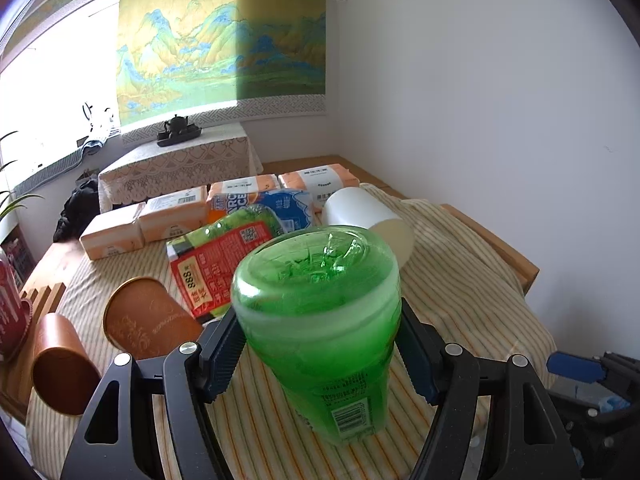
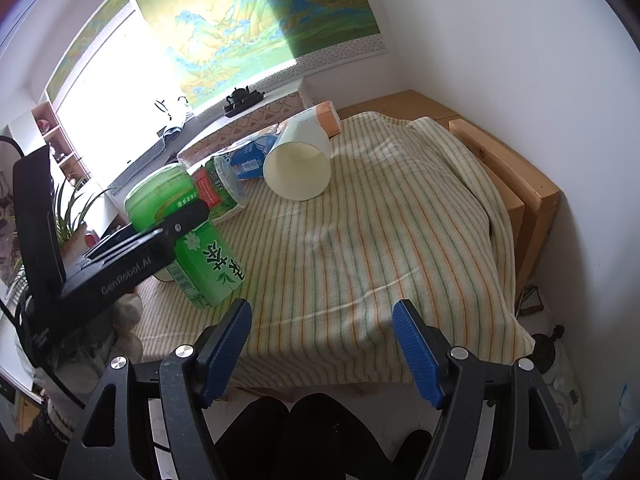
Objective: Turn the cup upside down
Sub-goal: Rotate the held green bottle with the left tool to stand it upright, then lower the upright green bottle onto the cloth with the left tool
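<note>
A green translucent cup [image 1: 320, 320] with a printed label stands upside down and slightly tilted on the striped cloth, its closed base up. My left gripper [image 1: 322, 354] is shut on it, one blue pad on each side. The cup also shows in the right wrist view [image 2: 188, 236], held by the left gripper's black finger [image 2: 176, 220]. My right gripper [image 2: 322, 344] is open and empty over the cloth's front edge, right of the cup.
A white paper cup [image 1: 372, 220] lies on its side behind; it also shows in the right wrist view [image 2: 298, 160]. Two brown cups [image 1: 148, 320] [image 1: 64, 368] lie at left. Snack packs [image 1: 228, 252] and tissue packs [image 1: 172, 216] sit behind. The striped cloth [image 2: 380, 240] covers a wooden table.
</note>
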`<act>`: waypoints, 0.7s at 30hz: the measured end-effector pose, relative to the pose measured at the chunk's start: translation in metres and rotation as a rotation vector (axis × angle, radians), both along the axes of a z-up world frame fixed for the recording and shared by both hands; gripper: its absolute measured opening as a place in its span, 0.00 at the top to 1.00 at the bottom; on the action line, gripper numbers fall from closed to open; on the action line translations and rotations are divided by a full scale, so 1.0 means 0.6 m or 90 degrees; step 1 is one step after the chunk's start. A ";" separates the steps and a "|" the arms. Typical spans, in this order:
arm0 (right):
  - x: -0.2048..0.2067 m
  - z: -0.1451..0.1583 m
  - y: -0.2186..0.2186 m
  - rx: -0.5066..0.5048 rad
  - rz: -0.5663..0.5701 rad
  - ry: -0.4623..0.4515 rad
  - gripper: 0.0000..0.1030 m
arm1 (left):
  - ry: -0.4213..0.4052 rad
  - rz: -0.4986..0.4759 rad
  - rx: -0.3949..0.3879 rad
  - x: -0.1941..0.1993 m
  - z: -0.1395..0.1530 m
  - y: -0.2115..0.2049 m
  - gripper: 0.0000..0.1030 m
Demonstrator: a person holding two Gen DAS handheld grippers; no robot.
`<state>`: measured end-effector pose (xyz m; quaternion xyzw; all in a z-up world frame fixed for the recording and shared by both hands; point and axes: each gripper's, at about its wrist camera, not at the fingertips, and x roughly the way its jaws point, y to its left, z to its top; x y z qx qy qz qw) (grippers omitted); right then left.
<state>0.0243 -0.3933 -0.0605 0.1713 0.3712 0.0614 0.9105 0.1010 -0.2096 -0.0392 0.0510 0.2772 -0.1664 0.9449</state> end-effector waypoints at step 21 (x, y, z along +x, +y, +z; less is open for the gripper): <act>-0.012 0.007 0.015 -0.006 0.005 -0.007 0.32 | 0.000 -0.029 -0.001 -0.005 -0.003 0.000 0.15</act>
